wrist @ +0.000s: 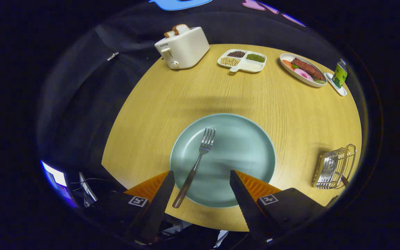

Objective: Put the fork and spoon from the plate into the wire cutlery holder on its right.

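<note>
A pale green plate (241, 139) sits on the round wooden table, just ahead of my fingers. A fork (196, 166) lies on its left part, tines pointing away, its brown handle reaching over the near rim between my fingers, closer to the left one. My gripper (201, 175) hovers open above the plate's near rim, with nothing between its fingers. The wire cutlery holder (333, 167) stands to the right of the plate near the table edge, and a spoon (329, 166) rests inside it.
A white toaster (182, 47) with bread slices stands at the far left of the table. Beyond the plate are a divided tray (242, 60) of beans and grains, an oval dish (302, 69) of food, and a small carton (339, 73) on a tray.
</note>
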The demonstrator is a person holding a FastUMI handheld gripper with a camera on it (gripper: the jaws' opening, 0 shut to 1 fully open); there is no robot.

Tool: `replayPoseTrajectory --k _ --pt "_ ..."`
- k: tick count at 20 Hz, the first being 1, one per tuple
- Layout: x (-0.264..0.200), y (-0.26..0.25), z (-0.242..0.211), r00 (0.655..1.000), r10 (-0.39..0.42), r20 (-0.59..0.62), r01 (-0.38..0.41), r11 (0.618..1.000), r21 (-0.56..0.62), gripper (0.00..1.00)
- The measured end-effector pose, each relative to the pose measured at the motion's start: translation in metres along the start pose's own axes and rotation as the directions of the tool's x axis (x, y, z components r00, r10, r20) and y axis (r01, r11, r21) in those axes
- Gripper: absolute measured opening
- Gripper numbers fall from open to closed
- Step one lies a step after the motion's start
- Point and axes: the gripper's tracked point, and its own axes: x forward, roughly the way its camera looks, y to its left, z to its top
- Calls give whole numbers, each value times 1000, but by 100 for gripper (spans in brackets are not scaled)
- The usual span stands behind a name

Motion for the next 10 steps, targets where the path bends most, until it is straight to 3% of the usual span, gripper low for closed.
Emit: replayPoseTrajectory --k 4,10 --pt "25 -4 -14 996 -65 -61 66 998 7 100" --pt "40 -5 -19 991 -91 -97 92 996 12 97"
